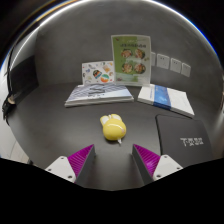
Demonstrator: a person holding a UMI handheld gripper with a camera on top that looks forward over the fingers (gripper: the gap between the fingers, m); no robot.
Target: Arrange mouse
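Observation:
A small yellow mouse (114, 127) lies on the dark grey table (50, 130), just ahead of my fingers and in line with the gap between them. My gripper (113, 159) is open and empty, its magenta pads (77, 158) set wide apart. Nothing stands between the fingers. A dark mouse mat (190, 138) lies to the right of the mouse, its near corner just beyond my right finger.
A flat booklet (98, 95) lies beyond the mouse on the left and a white and blue box (166, 98) on the right. Two printed cards (131, 58) stand at the back. Small white labels (172, 64) are on the wall.

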